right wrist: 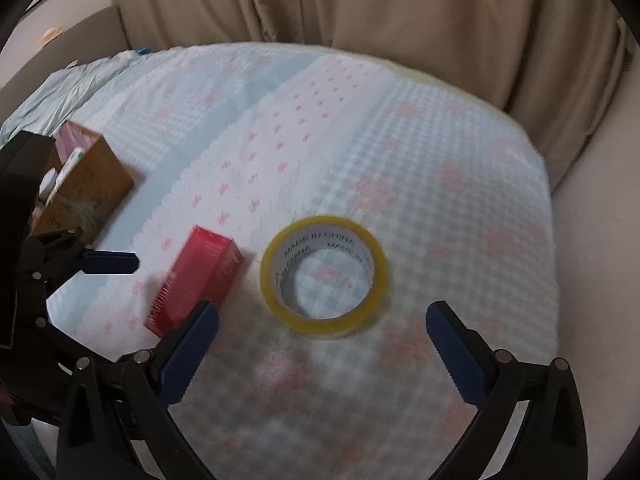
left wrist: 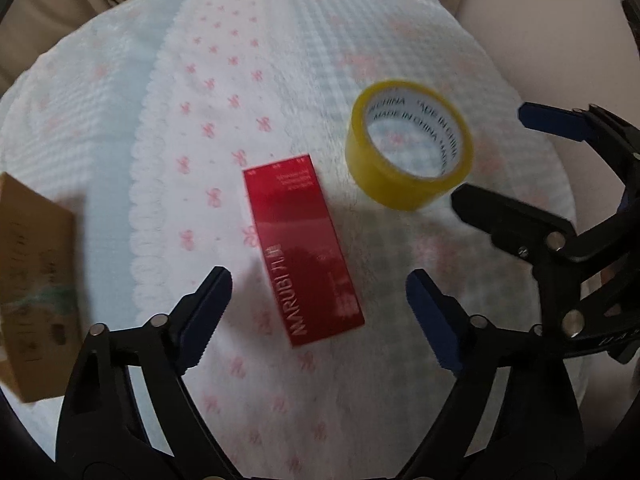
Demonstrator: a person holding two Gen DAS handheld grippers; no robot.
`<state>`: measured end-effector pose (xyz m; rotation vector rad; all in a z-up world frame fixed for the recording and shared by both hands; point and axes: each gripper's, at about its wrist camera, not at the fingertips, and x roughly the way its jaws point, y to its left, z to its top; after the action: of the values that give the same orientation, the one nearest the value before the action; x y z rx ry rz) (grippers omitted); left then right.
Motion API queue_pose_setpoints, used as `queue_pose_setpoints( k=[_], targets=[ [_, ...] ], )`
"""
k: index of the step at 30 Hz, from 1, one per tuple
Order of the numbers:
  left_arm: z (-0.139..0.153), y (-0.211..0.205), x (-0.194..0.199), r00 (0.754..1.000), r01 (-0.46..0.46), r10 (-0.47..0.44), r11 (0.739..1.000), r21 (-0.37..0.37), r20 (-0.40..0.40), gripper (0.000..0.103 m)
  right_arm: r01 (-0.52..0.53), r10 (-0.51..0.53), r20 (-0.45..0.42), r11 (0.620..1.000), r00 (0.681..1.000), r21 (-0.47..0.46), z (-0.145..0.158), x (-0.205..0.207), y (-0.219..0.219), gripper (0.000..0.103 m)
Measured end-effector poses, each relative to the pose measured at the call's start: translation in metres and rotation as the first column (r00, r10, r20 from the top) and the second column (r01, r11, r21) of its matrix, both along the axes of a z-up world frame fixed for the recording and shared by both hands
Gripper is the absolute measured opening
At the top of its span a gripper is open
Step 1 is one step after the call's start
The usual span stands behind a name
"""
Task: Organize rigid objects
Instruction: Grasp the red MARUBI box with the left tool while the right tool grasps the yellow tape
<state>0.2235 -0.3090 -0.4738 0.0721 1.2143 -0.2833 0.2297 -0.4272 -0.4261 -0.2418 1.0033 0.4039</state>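
A red carton marked MARUBI lies flat on the patterned bedspread, between and just beyond my left gripper's open fingers. A yellow tape roll lies to its right. In the right wrist view the tape roll sits just ahead of my open right gripper, with the red carton by the left finger. The right gripper also shows at the right edge of the left wrist view. Both grippers are empty.
A brown cardboard box holding several items stands at the left; it also shows in the left wrist view. Beige curtains hang behind the bed. The bed edge curves away at the right.
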Motion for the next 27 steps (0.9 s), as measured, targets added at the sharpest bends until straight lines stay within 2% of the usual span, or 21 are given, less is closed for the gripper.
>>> queue_pose_setpoints(
  k=[4, 7, 13, 16, 17, 19, 20, 21, 27],
  targets=[
    [-0.014, -0.006, 0.001, 1.000, 0.001, -0.001, 1.000, 0.021, 0.016, 0.085, -0.038, 0.039, -0.014, 0.999, 0.999, 0.009, -0.019, 0.007, 0.001, 0.103],
    [-0.022, -0.008, 0.003, 1.000, -0.012, 0.011, 0.999, 0.035, 0.019, 0.077, -0.063, 0.063, -0.021, 0.998, 0.998, 0.009, -0.031, 0.014, 0.003, 0.103],
    [-0.032, -0.014, 0.018, 0.999, -0.042, 0.040, 0.996, 0.072, 0.030, 0.074, -0.072, 0.073, -0.021, 0.997, 0.997, 0.023, -0.047, 0.031, 0.008, 0.103],
    [-0.033, -0.014, 0.030, 0.998, -0.051, 0.049, 0.996, 0.074, 0.029, 0.066, -0.069, 0.069, -0.014, 0.997, 0.998, 0.026, -0.050, 0.042, 0.010, 0.103],
    [-0.033, -0.014, 0.035, 0.998, -0.050, 0.048, 0.996, 0.076, 0.028, 0.061, -0.068, 0.068, -0.009, 0.997, 0.998, 0.024, -0.050, 0.046, 0.010, 0.103],
    [-0.033, -0.015, 0.038, 0.998, -0.054, 0.052, 0.994, 0.092, 0.027, 0.057, -0.075, 0.075, -0.005, 0.997, 0.997, 0.020, -0.051, 0.051, 0.013, 0.103],
    [-0.034, -0.013, 0.041, 0.998, -0.058, 0.056, 0.994, 0.090, 0.025, 0.053, -0.083, 0.083, -0.006, 0.996, 0.997, 0.022, -0.051, 0.053, 0.014, 0.102],
    [-0.033, -0.013, 0.042, 0.998, -0.061, 0.059, 0.994, 0.091, 0.027, 0.045, -0.092, 0.092, -0.009, 0.995, 0.996, 0.027, -0.052, 0.055, 0.016, 0.098],
    [-0.030, -0.012, 0.044, 0.999, -0.038, 0.037, 0.996, 0.084, 0.012, 0.040, -0.047, 0.048, -0.018, 0.999, 0.999, 0.026, -0.051, 0.053, 0.016, 0.097]
  ],
)
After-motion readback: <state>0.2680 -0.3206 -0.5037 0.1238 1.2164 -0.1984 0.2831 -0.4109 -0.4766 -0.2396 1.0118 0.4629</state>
